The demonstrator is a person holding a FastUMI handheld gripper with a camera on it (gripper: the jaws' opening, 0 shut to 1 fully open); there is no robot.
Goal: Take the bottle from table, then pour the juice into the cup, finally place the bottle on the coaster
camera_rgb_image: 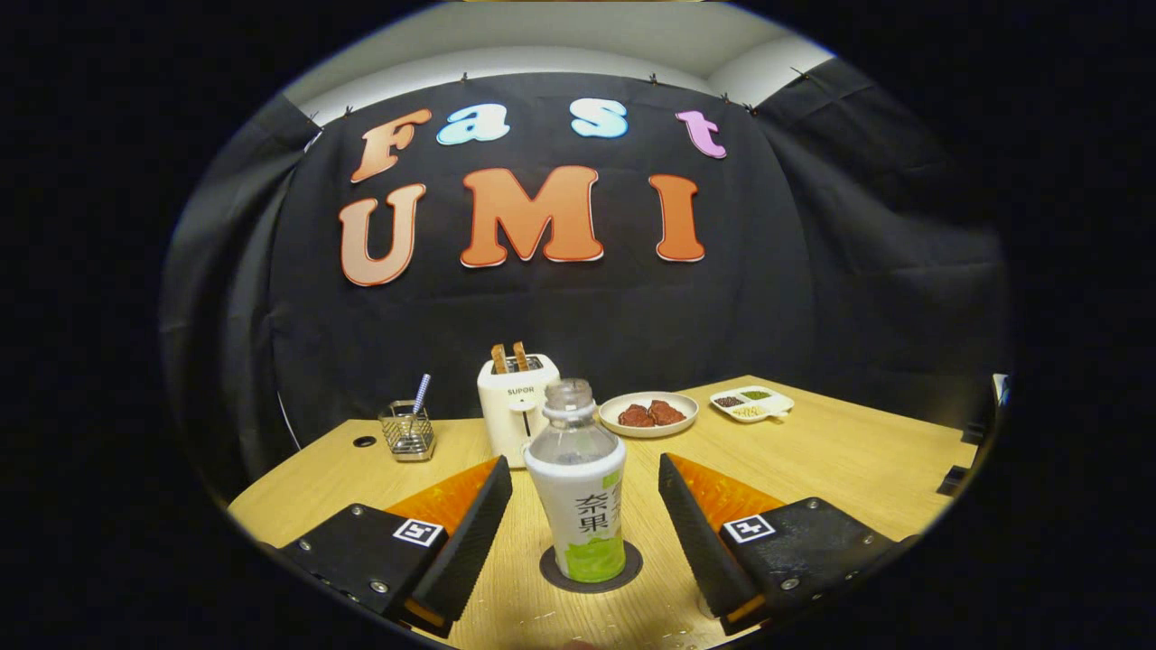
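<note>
A clear, capless bottle with a white and green label stands upright on a dark round coaster on the wooden table. My gripper is open, and the bottle stands between its two black fingers without touching either. The left finger and the right finger each leave a clear gap to the bottle's sides. The bottle looks empty above the label.
Beyond the bottle stands a white toaster with two slices of toast. A wire holder with a striped straw is to its left. A plate of dark food and a small divided dish lie at the back right.
</note>
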